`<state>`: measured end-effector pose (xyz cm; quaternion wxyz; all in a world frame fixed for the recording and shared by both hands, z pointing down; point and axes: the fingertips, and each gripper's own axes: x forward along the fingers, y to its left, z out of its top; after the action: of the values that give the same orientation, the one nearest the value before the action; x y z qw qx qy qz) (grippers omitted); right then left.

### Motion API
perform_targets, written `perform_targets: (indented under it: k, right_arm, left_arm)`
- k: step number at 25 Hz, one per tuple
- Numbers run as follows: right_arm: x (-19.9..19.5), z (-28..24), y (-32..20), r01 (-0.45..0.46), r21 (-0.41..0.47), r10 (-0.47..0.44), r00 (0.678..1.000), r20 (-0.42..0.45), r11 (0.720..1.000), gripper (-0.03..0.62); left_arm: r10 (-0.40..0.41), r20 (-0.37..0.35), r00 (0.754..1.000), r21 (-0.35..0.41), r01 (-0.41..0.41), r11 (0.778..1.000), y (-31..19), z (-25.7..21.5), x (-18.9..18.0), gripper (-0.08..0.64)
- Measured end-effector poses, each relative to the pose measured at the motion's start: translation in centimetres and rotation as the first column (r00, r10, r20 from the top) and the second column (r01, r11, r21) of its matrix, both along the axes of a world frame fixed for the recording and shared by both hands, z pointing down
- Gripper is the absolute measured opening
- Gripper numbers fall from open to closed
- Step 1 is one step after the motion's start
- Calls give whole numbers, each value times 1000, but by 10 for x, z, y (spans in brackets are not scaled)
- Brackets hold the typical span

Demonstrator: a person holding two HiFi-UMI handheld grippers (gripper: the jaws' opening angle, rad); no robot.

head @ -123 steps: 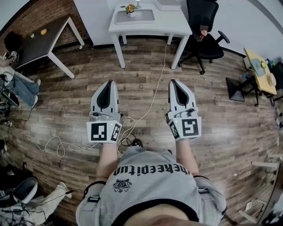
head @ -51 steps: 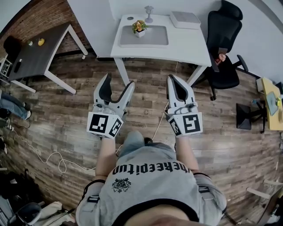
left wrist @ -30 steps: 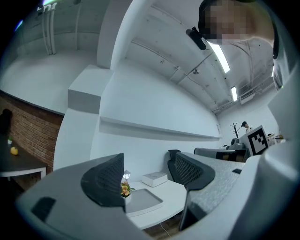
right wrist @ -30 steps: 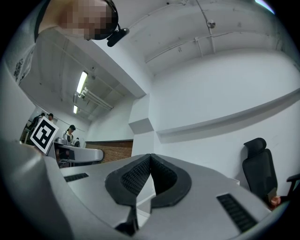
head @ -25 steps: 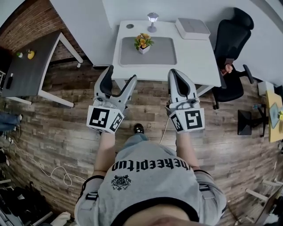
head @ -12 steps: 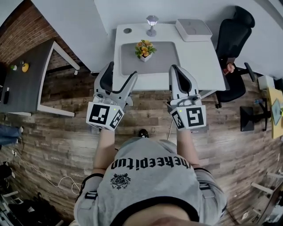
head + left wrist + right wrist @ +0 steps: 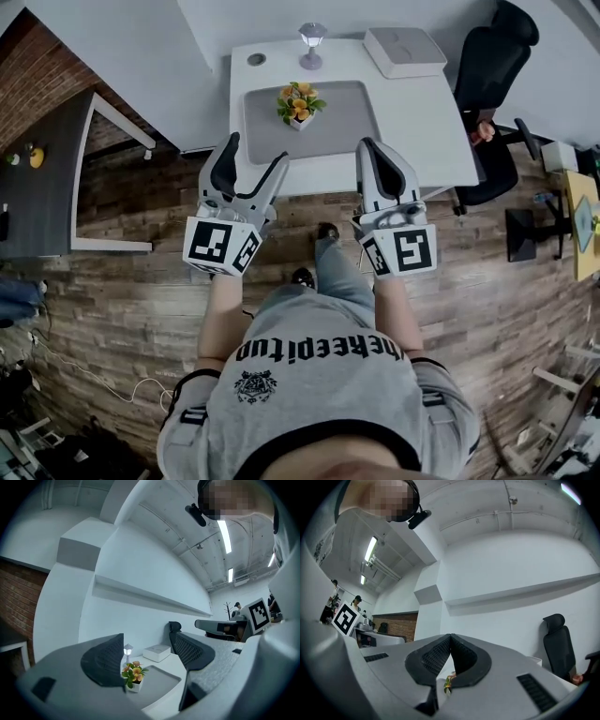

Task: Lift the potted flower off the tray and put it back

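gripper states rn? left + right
Left gripper: open, nothing between the jaws; potted flower sits ahead on the tray.
Right gripper: shut, holding nothing.

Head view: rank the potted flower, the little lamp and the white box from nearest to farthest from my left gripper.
1. Potted flower, on the tray, just ahead of the left gripper.
2. Lamp, behind the tray.
3. White box, at the far right corner of the table.

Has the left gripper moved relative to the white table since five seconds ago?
Yes. The left gripper has come forward to the near edge of the white table, which was earlier far ahead of it; its jaws, then together, now stand apart.
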<state>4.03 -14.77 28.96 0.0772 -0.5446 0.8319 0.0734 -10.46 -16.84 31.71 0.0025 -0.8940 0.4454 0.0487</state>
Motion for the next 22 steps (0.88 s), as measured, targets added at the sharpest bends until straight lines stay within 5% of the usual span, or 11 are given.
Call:
perform_targets:
  k: [13,22]
  right_arm:
    - [-5,21,-99,57,-59,-58,998,-11,997,3]
    - [-14,52,-154,107,-145,-112,993,-26,984,3]
  left_arm:
    - [-9,38,999,-98,13,995,-89,44,9,327]
    - [9,82,997,-247,11,969,-137,110,17,327]
